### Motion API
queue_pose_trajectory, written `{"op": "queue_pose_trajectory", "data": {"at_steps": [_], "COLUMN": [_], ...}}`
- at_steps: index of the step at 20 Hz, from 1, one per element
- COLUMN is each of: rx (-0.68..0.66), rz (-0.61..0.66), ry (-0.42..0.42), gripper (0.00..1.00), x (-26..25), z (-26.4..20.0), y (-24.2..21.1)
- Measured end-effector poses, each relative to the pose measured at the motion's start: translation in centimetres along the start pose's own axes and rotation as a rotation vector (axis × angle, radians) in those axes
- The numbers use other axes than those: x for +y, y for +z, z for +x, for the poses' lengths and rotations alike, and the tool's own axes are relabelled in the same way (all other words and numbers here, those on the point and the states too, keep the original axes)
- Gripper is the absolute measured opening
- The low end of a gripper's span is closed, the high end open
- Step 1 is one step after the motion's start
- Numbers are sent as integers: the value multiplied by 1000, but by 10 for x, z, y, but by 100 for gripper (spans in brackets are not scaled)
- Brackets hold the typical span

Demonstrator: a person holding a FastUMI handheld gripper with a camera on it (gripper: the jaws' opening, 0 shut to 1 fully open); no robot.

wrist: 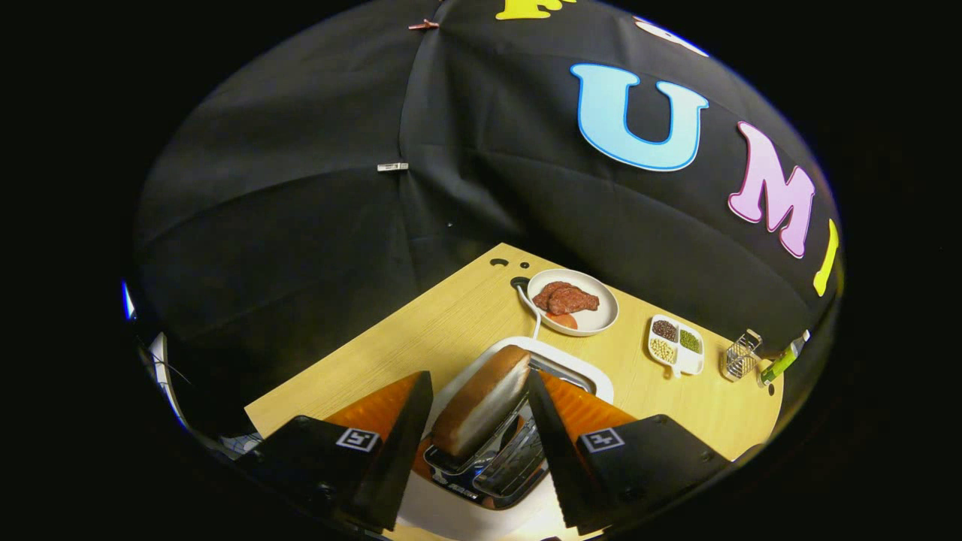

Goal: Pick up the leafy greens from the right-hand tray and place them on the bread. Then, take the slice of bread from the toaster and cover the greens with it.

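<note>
A slice of bread [481, 402] with a brown crust stands tilted in a slot of the white toaster [582, 378]. My gripper [479, 373] hangs over the toaster with one finger on each side of the slice. The jaws are open. A strip of toaster shows between the left finger and the crust. The slice's upper end comes close to the right fingertip [535, 379]. The toaster's chrome slots [511, 462] lie between the fingers, below the slice.
Beyond the toaster a white plate [607, 315] holds brown meat slices and a piece of tomato. Further right stand a divided dish of beans [676, 346], a small wire basket [741, 355] and a green-yellow item [778, 366]. A white cable [534, 315] runs from the toaster.
</note>
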State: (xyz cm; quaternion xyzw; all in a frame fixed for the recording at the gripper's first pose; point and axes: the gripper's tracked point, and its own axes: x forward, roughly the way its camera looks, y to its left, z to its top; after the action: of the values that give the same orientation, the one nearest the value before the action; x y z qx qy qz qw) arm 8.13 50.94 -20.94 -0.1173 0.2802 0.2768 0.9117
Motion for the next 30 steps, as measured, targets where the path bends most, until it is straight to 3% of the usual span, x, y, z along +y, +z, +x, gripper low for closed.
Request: {"op": "queue_pose_trajectory", "data": {"at_steps": [7, 9, 19, 24, 30], "rx": [64, 79, -11, -82, -131], "rz": [51, 56, 186, 238, 313], "ry": [-39, -15, 96, 81, 28], "gripper": [23, 17, 14, 14, 14], "x": [-7, -3, -24, -67, -142], "z": [0, -2, -47, -80, -114], "y": [-5, -6, 44, 66, 59]}}
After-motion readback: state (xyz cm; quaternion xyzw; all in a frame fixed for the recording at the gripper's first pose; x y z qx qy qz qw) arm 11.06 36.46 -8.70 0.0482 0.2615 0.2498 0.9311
